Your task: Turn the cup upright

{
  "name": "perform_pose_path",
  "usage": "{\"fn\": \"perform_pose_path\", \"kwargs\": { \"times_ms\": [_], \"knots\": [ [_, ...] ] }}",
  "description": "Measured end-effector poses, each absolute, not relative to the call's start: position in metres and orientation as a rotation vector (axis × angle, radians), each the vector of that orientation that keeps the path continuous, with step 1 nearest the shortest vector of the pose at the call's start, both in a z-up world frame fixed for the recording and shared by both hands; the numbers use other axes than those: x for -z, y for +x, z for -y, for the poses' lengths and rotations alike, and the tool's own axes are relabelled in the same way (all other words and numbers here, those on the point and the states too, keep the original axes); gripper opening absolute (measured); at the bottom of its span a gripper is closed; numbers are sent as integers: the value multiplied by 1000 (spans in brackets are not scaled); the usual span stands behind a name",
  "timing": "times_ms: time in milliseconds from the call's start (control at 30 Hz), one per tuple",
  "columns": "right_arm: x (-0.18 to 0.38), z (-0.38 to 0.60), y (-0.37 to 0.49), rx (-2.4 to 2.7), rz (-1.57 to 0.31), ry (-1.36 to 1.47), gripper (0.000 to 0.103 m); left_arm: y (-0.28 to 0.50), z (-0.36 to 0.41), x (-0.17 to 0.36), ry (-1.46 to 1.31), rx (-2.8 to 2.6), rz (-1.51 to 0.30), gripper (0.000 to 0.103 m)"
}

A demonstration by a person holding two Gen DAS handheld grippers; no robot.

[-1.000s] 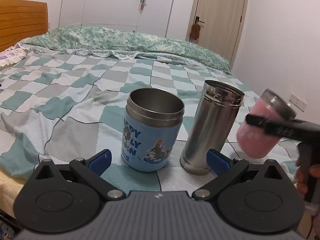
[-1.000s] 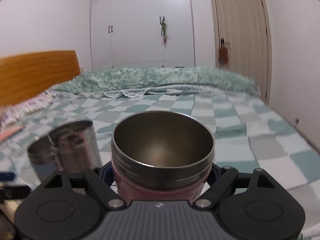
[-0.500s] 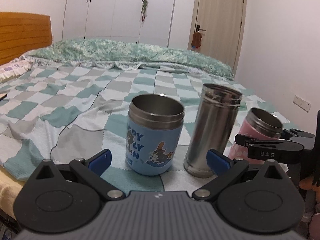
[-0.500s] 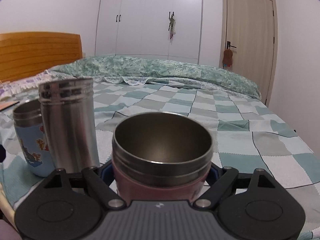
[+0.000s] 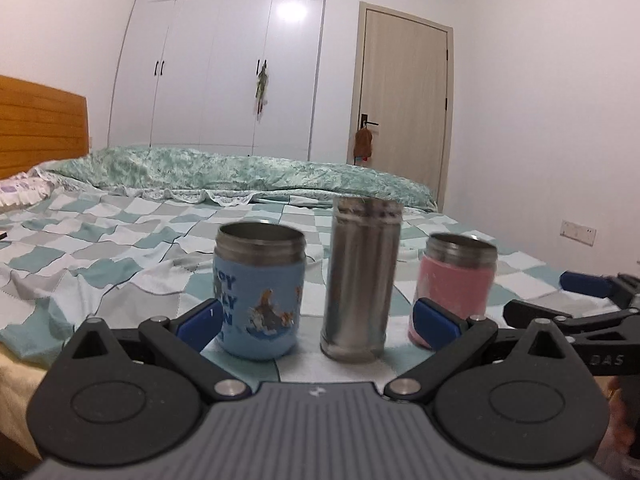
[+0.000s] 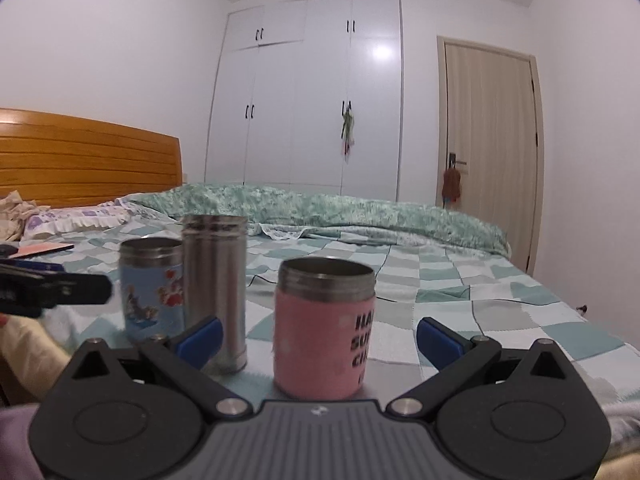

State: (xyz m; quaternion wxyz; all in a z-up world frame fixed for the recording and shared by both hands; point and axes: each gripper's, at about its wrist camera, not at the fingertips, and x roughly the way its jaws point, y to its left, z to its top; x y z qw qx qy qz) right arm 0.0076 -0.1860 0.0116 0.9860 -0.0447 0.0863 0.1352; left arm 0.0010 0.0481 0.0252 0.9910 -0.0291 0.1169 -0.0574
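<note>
Pink cup (image 6: 325,326) upright on bed (image 6: 500,312), long axis vertical, mouth up, ahead of right gripper (image 6: 318,338) between its jaws, touching neither. Half second ago right jaws clamped it; now spread wide, pulled back. Left gripper (image 5: 316,320) jaws open, empty; blue cup (image 5: 259,294), steel flask (image 5: 362,278) just ahead.

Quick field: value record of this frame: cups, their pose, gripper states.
pink cup: upright on the bed, mouth up, free between the open right gripper fingers
steel flask: upright, middle of the row
blue cup: upright, mouth up
left gripper: open, holding nothing
task: looks done
</note>
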Motion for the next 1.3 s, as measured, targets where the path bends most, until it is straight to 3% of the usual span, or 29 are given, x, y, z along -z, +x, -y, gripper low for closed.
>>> {"fn": "perform_pose_path", "kwargs": {
  "times_ms": [267, 1300],
  "knots": [
    [12, 189, -16, -246, -130, -106, 103, -23, -36, -2, -47, 74, -163, 103],
    [17, 196, -27, -195, -70, -63, 103, -37, -38, 2, -54, 62, -110, 103]
  ]
}}
